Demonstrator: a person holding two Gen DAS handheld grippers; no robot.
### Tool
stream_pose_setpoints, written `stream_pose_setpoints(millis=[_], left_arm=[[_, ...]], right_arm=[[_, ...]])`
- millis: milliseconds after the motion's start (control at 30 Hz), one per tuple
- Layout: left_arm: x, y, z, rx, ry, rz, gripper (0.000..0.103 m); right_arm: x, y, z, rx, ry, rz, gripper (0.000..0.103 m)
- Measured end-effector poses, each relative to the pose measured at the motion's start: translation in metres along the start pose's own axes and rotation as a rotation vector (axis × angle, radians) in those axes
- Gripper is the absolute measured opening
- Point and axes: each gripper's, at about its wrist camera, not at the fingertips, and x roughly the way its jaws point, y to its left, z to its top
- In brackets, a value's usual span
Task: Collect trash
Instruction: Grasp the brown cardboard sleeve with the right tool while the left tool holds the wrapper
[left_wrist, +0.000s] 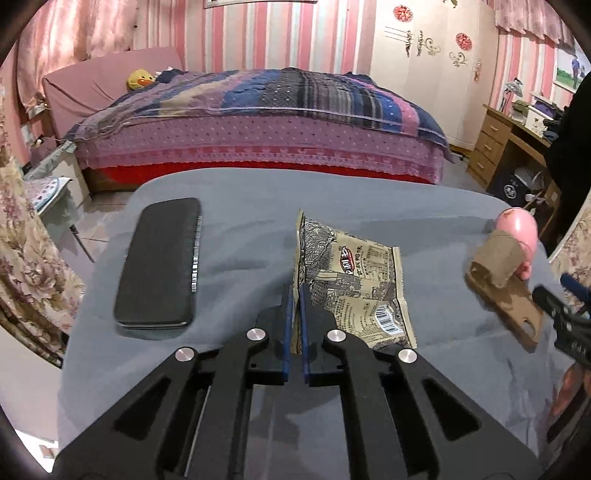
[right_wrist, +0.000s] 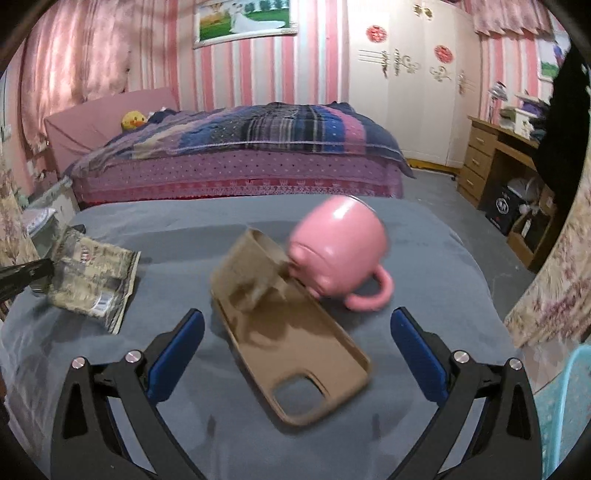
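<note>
Both wrist views face the bed (left_wrist: 258, 122) low over the grey table (right_wrist: 424, 236)

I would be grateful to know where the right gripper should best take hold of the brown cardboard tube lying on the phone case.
Probably across the brown cardboard tube's round wall, coming from above with the open right gripper. It lies on its side on the tan phone case, close against the tipped pink mug, so jaws straddling its left and right sides seem safest.
</note>
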Motion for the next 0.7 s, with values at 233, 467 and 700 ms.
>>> stream_pose_setpoints(millis=[233, 467, 700], left_arm=[[0.005, 0.004, 0.000, 0.025, 0.003, 0.016, 0.002], [0.006, 0.005, 0.001, 0.043, -0.007, 0.003, 0.002], [-0.002, -0.002, 0.003, 0.057, -0.030, -0.019, 0.002]], right_arm=[[0.034, 0.027, 0.021, -0.054, 0.050, 0.005, 0.083], [0.048, 0.043, 0.028, -0.123, 0.037, -0.023, 0.054], [0.022, 0.024, 0.025, -0.062, -0.025, 0.028, 0.015]])
